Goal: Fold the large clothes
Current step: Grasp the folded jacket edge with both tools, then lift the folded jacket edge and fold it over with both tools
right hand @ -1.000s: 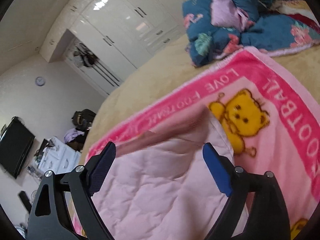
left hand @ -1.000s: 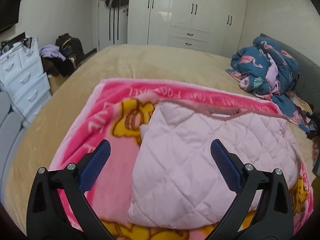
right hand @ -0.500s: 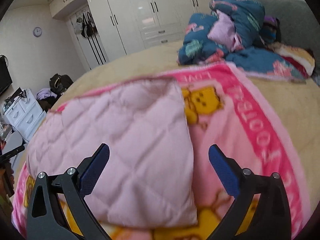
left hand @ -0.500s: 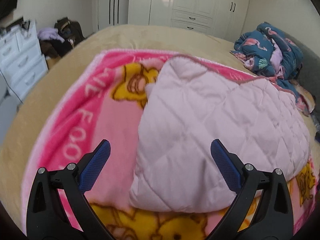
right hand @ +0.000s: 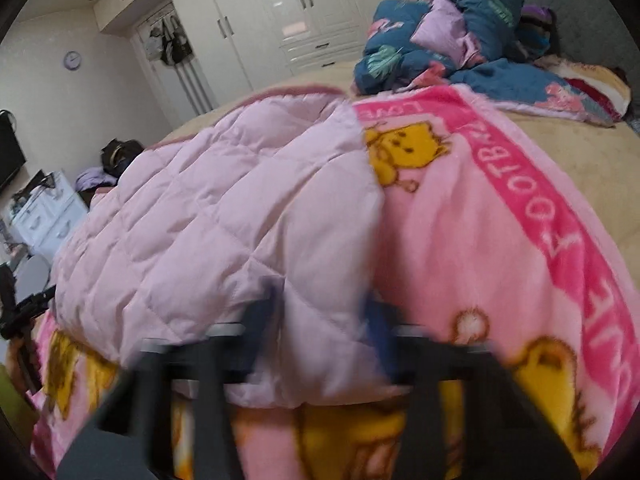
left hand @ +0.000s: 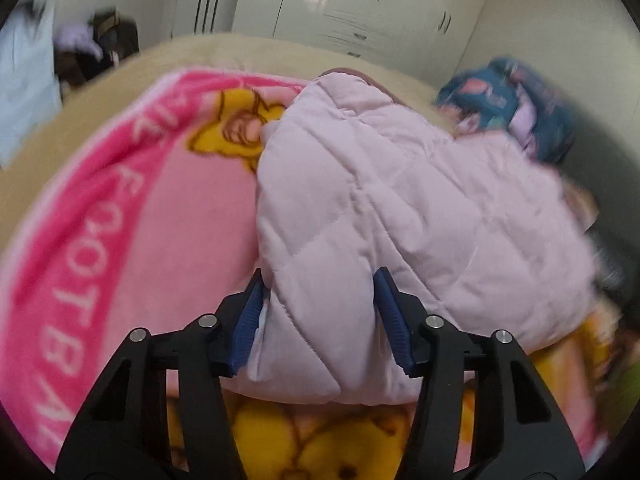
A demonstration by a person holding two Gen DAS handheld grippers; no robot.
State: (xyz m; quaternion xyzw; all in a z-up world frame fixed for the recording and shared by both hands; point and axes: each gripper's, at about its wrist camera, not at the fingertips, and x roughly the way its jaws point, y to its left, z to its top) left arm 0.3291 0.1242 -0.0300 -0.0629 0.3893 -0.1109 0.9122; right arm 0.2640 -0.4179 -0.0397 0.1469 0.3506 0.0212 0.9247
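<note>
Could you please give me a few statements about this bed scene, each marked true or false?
1. The quilted pink garment lies on a pink cartoon blanket. True.
2. The left gripper hangs clear above the garment. False: its jaws are closing, with the garment's near corner between them.
3. A blue patterned bundle sits at the far side of the bed. True.
4. The right gripper is closing on the blanket alone. False: the garment's near edge is between its jaws.
5. The wardrobe doors are dark brown. False: they are white.
</note>
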